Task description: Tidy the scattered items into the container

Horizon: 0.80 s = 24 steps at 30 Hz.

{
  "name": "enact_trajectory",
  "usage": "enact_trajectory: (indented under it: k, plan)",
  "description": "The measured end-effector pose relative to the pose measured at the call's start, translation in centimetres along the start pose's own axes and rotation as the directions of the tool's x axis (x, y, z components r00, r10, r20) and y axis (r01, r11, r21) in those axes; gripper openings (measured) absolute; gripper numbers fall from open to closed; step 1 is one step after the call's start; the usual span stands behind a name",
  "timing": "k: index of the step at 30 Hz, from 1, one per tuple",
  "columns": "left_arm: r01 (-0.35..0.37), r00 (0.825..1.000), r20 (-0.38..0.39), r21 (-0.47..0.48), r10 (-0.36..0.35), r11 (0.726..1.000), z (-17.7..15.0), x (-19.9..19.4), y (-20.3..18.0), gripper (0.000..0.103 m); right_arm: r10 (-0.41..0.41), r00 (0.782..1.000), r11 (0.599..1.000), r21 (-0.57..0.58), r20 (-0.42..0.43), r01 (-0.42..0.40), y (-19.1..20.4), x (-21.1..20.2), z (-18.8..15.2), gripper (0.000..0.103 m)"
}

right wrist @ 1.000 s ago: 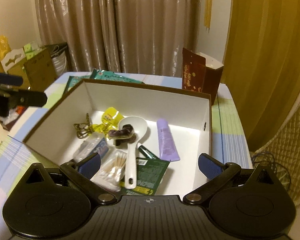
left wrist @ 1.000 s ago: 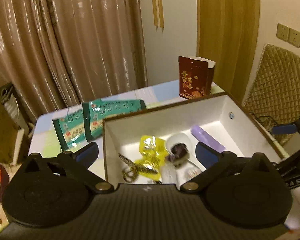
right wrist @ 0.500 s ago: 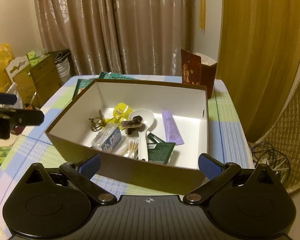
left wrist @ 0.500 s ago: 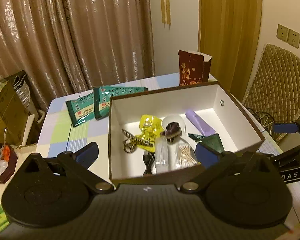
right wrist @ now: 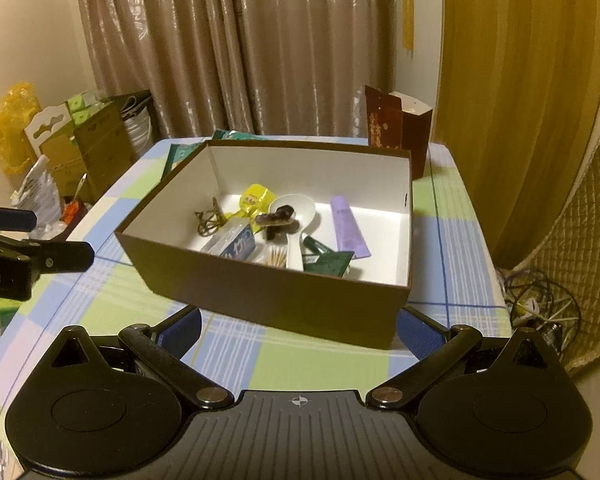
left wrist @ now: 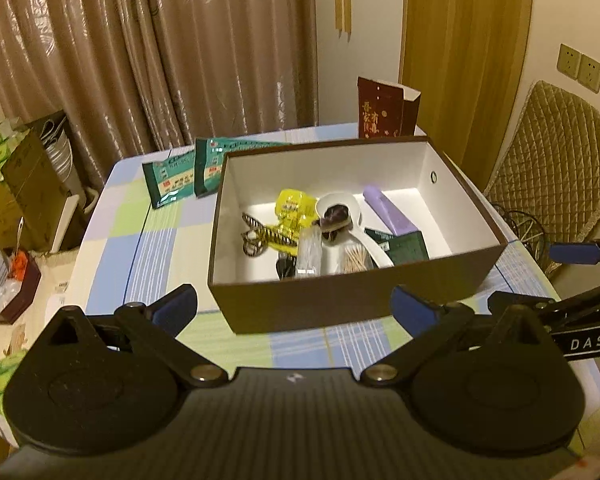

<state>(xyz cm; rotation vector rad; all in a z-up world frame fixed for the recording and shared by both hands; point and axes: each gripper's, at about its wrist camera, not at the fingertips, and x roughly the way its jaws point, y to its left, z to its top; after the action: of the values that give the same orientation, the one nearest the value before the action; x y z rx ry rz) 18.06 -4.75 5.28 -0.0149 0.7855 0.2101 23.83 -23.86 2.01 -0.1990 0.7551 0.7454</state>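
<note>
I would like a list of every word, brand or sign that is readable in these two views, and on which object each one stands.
"DAS": white letters on the right hand-held gripper, seen in the left wrist view.
"ot.AI": cut off by the frame edge, on the left hand-held gripper, seen in the right wrist view.
Red carton: gold characters, too blurred to read.
Green packets: print too small.
Blue-white pack in the box: characters unreadable.
Yellow sachet: label blurred.

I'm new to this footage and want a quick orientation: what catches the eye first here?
A brown box with a white inside sits mid-table, holding a white spoon, a purple tube and a yellow packet. Green packets lie behind it, and a dark red carton stands at the far edge.
</note>
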Motion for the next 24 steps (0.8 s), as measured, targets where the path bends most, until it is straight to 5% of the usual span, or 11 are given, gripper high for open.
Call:
enact_trajectory:
  k: [24]
  plan:
    - [-0.059, 0.998, 0.0, -0.042, 0.059, 0.997, -3.2, -3.2, -3.3, 0.102, 0.034, 0.999, 0.997, -0.075, 0.019, -0.032, -0.7, -3.5, -2.8, 0.101]
